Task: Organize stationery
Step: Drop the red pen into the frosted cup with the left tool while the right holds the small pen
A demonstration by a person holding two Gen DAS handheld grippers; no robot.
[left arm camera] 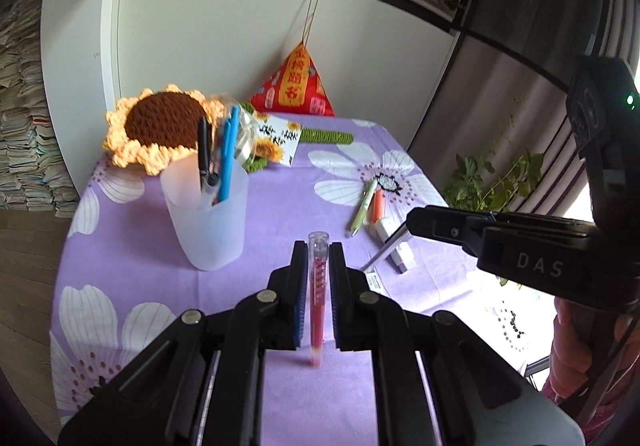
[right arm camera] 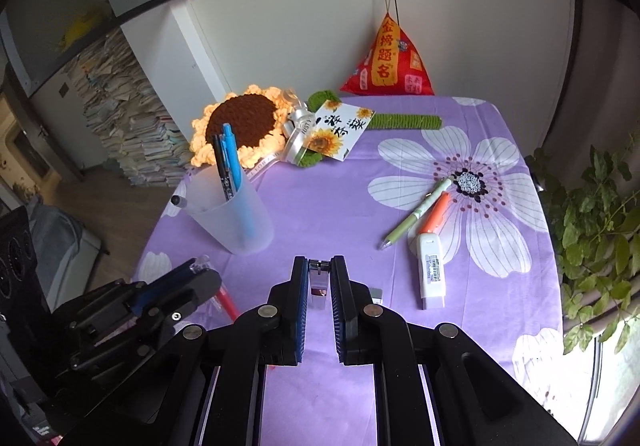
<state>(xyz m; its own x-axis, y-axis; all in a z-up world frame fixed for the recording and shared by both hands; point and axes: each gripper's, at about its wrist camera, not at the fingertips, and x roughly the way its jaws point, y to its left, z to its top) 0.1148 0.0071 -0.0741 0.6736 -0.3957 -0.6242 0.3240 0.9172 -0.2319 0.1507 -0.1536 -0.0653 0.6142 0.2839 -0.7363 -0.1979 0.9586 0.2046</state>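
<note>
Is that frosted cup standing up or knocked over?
Upright. The frosted cup stands on the purple cloth, mouth up, blue pen leaning inside.

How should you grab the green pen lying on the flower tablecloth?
Grip the green pen around the middle of its barrel, coming straight down from above. It lies flat and slanted on the tablecloth, so the fingers should close across its narrow width. The orange pen lies close along its right side, so the free left side probably gives more room; its bare lower end is clearest.
</note>
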